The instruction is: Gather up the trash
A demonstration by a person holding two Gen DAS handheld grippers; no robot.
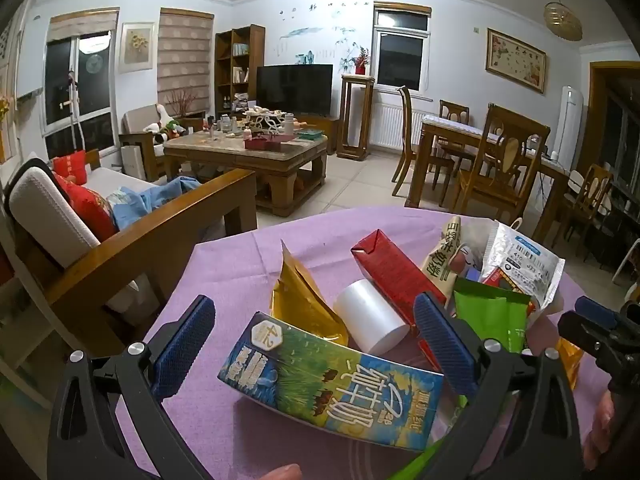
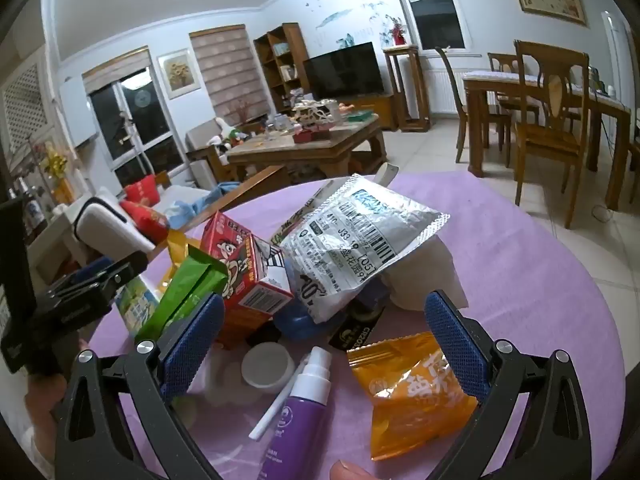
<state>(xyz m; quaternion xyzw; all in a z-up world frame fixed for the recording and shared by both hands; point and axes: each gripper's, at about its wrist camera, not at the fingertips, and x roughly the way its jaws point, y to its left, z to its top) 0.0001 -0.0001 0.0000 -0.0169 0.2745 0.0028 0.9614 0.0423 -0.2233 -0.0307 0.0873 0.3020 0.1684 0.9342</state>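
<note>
1. Trash lies heaped on the lilac-clothed round worktop (image 1: 240, 264), filling the lower half of both views; nothing looks collected yet, so you seem to be at the first pick.
2. Your left claw (image 1: 314, 344) stands spread, empty, with the blue-and-green milk carton (image 1: 332, 376) lying between its pads at lower centre.
3. Your right claw (image 2: 324, 344) is spread too, framing the purple spray bottle (image 2: 300, 412) and the orange foil snack bag (image 2: 412, 392).
4. Next, I judge, lower one claw squarely over a single item before closing; no bin shows in either view.
</note>
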